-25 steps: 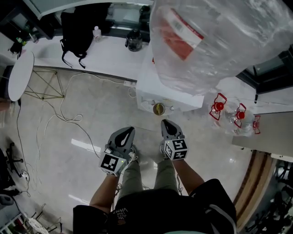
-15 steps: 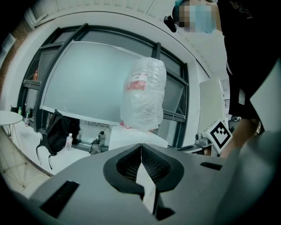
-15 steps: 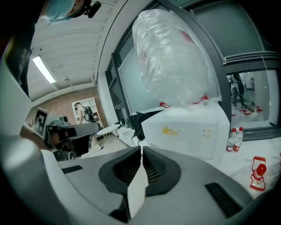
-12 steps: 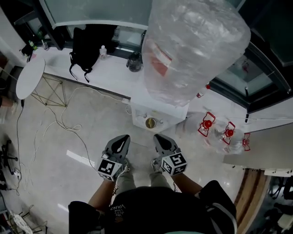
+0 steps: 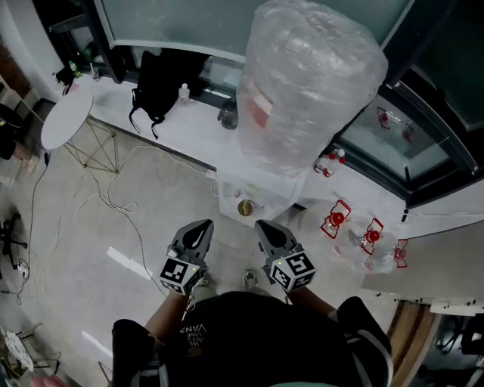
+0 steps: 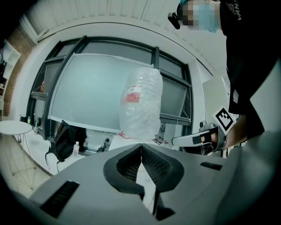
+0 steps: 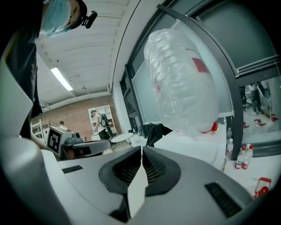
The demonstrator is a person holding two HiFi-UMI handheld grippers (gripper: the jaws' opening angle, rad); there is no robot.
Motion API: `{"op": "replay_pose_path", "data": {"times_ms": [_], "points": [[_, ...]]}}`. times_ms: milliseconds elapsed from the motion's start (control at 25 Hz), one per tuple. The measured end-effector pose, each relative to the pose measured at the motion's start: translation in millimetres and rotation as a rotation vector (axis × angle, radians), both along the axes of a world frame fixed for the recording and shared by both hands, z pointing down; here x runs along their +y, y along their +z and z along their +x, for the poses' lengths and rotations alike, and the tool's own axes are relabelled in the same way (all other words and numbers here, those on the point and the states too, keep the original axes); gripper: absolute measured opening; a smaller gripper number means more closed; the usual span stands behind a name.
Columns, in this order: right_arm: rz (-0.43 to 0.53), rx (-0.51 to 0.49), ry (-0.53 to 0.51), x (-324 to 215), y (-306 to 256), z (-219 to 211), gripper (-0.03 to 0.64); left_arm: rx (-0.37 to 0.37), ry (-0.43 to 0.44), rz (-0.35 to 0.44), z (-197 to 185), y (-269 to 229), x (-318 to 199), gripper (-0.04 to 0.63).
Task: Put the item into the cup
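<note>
Fingers closed on both grippers, facing a water dispenser [image 5: 266, 202].
Left gripper [image 5: 203, 225] and right gripper [image 5: 265, 225]: fingers pressed together tip to tip. A small round cup [image 5: 246, 207], yellowish inside, sits on the white dispenser ahead of the fingertips, between the two pairs and touching neither. The plastic-wrapped bottle [image 5: 306, 83] stands beyond the cup.

Probably an office or lab corner, water dispenser [image 5: 236, 184], glass partitions [image 5: 174, 23], round table [image 5: 66, 121], loose floor cables [image 5: 113, 202]
</note>
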State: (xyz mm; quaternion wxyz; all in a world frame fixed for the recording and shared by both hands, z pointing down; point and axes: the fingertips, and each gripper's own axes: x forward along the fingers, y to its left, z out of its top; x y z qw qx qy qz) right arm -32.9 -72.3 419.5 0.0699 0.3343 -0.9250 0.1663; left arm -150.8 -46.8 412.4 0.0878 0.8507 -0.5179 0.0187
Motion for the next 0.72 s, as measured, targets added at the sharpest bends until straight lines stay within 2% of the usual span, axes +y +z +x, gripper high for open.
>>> {"op": "replay_pose_path", "data": {"times_ms": [480, 720], "points": [[0.09, -0.038, -0.086, 21.2, -46.7, 30.0, 0.048, -0.032, -0.093, 0.059, 16.0, -32.7, 25.1, 0.02], [0.115, -0.049, -0.103, 24.1, -54.6, 41.4, 0.046, 0.007, -0.132, 0.094, 29.3, -51.0, 31.7, 0.02]]}}
